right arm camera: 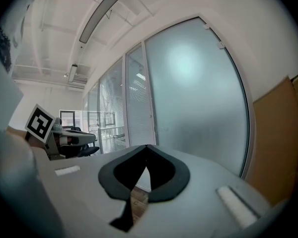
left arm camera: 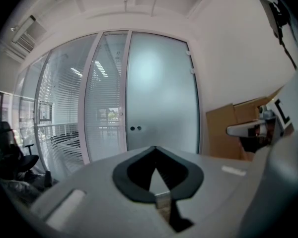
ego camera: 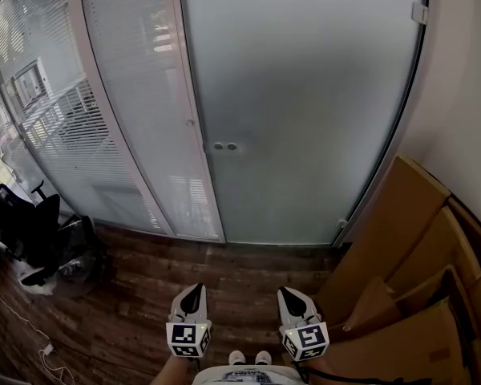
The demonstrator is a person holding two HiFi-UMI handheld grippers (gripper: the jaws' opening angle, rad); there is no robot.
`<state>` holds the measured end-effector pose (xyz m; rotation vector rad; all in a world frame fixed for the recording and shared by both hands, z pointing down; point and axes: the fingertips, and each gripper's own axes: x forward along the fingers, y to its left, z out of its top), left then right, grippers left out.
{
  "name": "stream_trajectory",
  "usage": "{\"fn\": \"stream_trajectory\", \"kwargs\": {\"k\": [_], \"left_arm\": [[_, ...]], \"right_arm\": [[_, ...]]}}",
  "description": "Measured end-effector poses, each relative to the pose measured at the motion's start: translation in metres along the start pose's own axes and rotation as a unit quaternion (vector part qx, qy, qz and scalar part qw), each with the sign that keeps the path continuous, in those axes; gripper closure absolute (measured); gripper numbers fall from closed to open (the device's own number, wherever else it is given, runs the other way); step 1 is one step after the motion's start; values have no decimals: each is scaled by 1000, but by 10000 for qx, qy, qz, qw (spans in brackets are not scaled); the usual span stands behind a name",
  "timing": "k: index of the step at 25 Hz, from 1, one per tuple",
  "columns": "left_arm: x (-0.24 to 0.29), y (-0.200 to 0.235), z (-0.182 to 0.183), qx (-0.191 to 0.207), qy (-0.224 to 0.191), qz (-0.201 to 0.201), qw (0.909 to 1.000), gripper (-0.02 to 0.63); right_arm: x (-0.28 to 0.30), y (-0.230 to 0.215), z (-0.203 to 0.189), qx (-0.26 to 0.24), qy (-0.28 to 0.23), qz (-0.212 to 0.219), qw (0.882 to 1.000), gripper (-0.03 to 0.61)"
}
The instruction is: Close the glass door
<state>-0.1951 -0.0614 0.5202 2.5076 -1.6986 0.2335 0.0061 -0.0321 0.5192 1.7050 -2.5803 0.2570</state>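
**Head view:** I stand on the wood floor (ego camera: 128, 295) facing the frosted door (ego camera: 305, 95). It fills the frame ahead and looks flush with the blind-covered panel (ego camera: 136, 111) on its left. Whether it is latched I cannot tell. My left tool (ego camera: 195, 289) and right tool (ego camera: 291, 291) hang low, well short of the glass. Stacked cardboard (ego camera: 401, 247) crowds the right side, and a cable (ego camera: 16, 319) trails at lower left. If I step in to push, my right arm could clip the cardboard, and a step to the left could catch the cable.

**Left gripper view:** The left tool (left arm camera: 155, 148) is clenched on nothing, tips meeting. The door (left arm camera: 161, 93) shows only 2 small round fittings (left arm camera: 135, 128) and no handle I can make out. A clenched tip pressed on smooth glass would likely skid rather than drive the door home.

**Right gripper view:** The right tool (right arm camera: 146, 146) is also clenched and empty, aimed at the door's (right arm camera: 198, 98) left edge. Pushing near that seam risks catching the tip between door and panel.
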Motion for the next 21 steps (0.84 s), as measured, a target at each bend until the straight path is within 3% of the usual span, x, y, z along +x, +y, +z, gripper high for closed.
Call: {"fn": "stream_trajectory", "kwargs": {"k": [21], "left_arm": [[1,21,0,-142,-8,42,9999,612]], "right_arm": [[15,10,-4,39,68,-39,10000,572]]}}
